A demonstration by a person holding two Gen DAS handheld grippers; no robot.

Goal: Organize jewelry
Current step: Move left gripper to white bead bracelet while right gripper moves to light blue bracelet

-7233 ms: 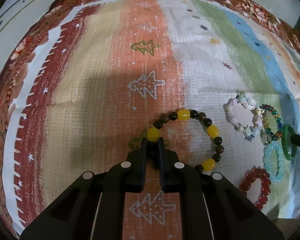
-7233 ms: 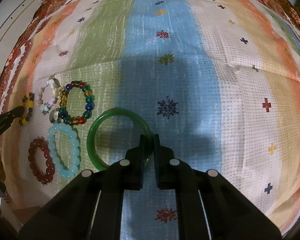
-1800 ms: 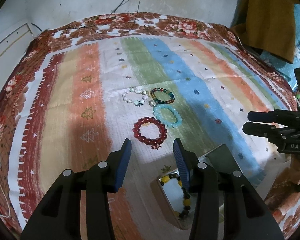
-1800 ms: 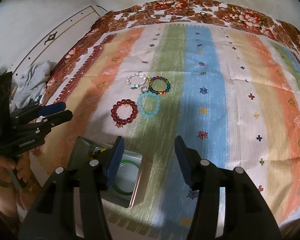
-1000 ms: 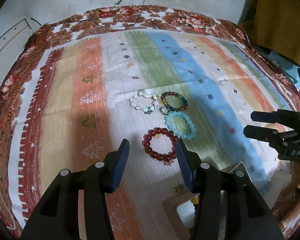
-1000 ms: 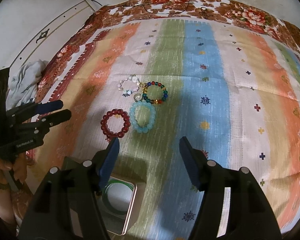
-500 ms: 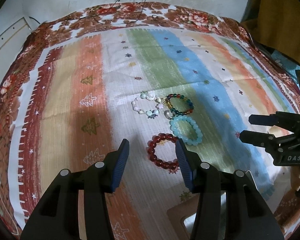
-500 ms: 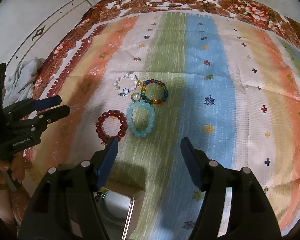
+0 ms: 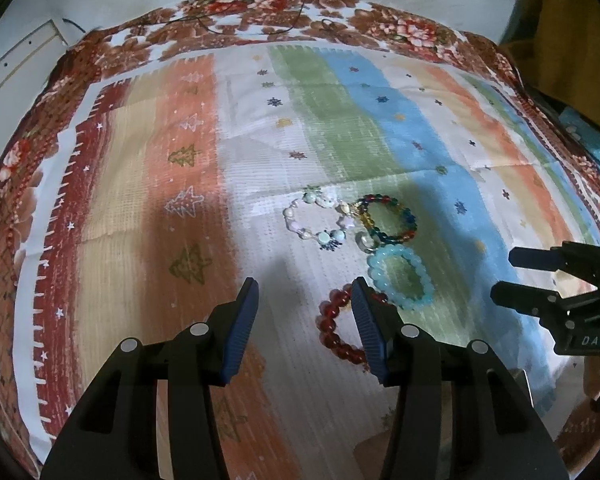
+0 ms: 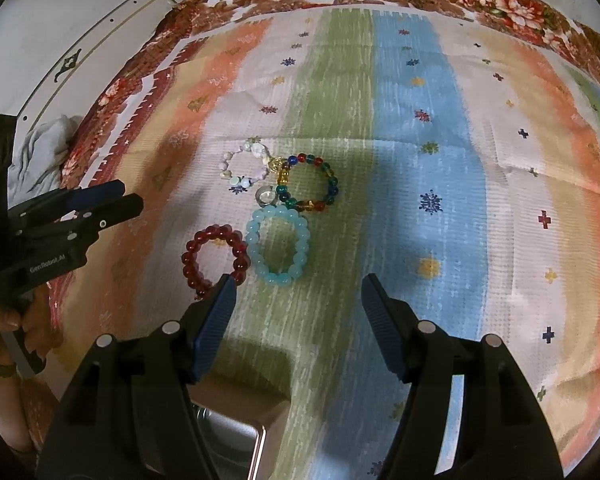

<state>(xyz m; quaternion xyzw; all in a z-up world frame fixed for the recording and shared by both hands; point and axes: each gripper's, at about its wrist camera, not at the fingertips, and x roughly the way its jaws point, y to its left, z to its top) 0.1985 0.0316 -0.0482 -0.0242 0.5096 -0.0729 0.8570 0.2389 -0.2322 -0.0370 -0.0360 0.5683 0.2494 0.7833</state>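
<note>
Striped cloth covers surface. Left tool spread, holding nothing, above cloth near red bracelet. Right tool spread, holding nothing, over tray corner. Landmark: aqua bracelet. Red bracelet touching its left side; multicolour bracelet just beyond; pale bracelet beyond-left; clear bead at its far edge.

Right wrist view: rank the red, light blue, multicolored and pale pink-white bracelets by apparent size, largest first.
1. light blue bracelet
2. red bracelet and multicolored bracelet, too alike to separate
3. pale pink-white bracelet, smallest, though it lies farthest from the camera.
</note>
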